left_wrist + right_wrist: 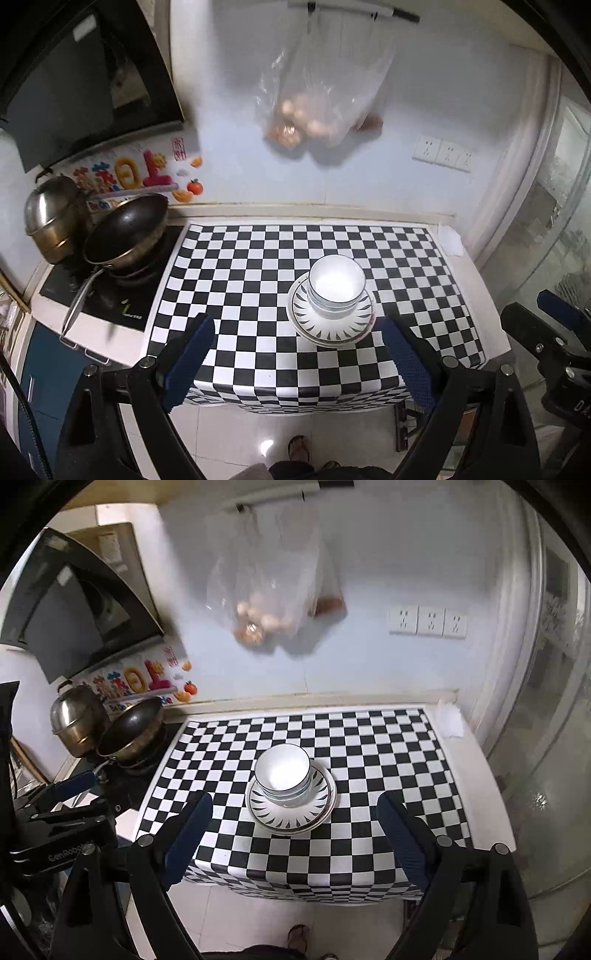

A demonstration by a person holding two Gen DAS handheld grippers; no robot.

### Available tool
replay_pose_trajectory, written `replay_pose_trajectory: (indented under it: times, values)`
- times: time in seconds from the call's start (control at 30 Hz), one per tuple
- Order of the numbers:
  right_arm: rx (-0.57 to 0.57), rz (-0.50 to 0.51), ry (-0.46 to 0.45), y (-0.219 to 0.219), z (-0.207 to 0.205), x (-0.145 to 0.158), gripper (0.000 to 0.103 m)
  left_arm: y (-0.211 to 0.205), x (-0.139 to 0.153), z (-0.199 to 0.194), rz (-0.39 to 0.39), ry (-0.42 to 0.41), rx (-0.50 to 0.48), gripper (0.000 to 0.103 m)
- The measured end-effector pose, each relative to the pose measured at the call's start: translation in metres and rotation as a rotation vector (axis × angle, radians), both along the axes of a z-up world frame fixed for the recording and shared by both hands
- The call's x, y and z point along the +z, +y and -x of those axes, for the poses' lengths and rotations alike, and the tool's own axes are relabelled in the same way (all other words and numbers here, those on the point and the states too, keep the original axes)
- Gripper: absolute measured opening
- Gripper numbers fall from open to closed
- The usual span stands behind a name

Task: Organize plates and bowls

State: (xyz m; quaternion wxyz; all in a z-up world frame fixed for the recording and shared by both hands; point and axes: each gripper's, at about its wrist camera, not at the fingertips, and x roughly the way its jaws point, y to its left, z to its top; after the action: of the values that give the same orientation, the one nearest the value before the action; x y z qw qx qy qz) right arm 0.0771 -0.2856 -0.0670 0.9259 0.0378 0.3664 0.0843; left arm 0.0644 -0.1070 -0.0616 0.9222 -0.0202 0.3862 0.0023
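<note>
Item: stack of white bowls (337, 286) nested on patterned plates (330, 326), standing on the checkered cloth (236, 280), right of centre in the left wrist view and at centre in the right wrist view.

Left gripper (299, 352): lower part of its frame, jaws wide, nothing between the blue pads (192, 354); raised above the counter's near edge, apart from the stack.

Right gripper (295, 830): lower part of its frame, jaws wide, empty, also clear of the stack.

Left side of both frames: dark wok (127, 230) and steel pot (51, 218) on a black cooktop (110, 299).

Upper centre: clear bag (321, 92) of round items hanging against the wall.

Right of centre: three wall sockets (428, 622).

Bottom edge: a sandalled foot (298, 447) on pale floor tiles.
</note>
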Motion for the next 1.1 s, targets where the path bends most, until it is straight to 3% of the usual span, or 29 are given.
replay_pose_trajectory:
  times: [0.5,1.1]
  values:
    - [0.034,0.04,-0.098,-0.013,0.108,0.046,0.094,-0.024,0.024,0.091,-0.021,-0.036,0.02,0.093]
    - [0.012,0.044,-0.122,-0.035,0.124,0.052,0.094,-0.029,0.027,0.111,-0.022,-0.056,0.064,0.093]
